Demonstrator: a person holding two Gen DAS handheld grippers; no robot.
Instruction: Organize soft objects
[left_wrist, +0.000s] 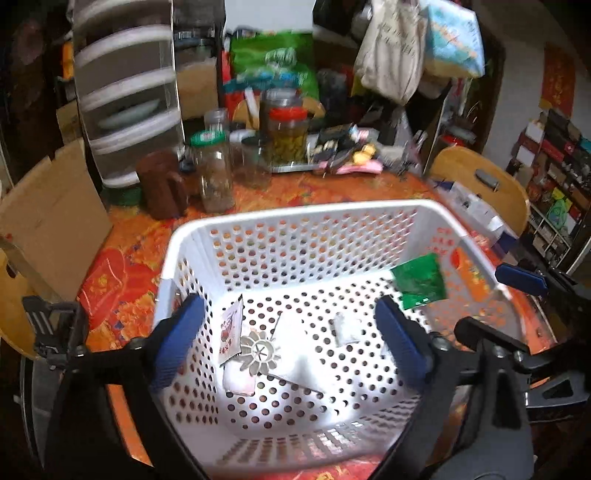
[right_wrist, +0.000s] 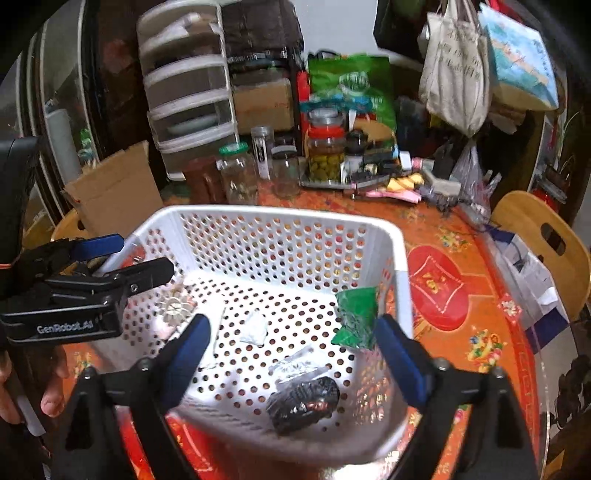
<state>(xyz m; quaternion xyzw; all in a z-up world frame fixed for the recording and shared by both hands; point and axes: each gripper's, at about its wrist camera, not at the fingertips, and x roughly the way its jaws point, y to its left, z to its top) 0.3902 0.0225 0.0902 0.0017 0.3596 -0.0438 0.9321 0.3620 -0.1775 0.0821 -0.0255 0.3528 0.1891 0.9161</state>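
A white perforated basket (left_wrist: 295, 218) (right_wrist: 280, 216) stands on the orange-red tablecloth. In it lie a green packet (left_wrist: 419, 282) (right_wrist: 356, 319) against the right wall, a small white packet (left_wrist: 347, 328) (right_wrist: 255, 328), a red-and-white sachet (left_wrist: 229, 328), a white flower-shaped piece (left_wrist: 258, 350) (right_wrist: 175, 308), and a black wrapped object (right_wrist: 303, 400) near the front. My left gripper (left_wrist: 291, 339) is open and empty above the basket. My right gripper (right_wrist: 291, 354) is open and empty above the basket floor. The left gripper's body shows at the left of the right wrist view (right_wrist: 74, 291).
Behind the basket stand glass jars (left_wrist: 216, 173) (right_wrist: 325, 151), a brown jug (left_wrist: 162, 184), a drawer tower (left_wrist: 125, 85) (right_wrist: 188, 92) and a tray of small items (right_wrist: 369, 173). Cardboard (left_wrist: 48, 218) leans at the left. A wooden chair (right_wrist: 546, 240) is at the right.
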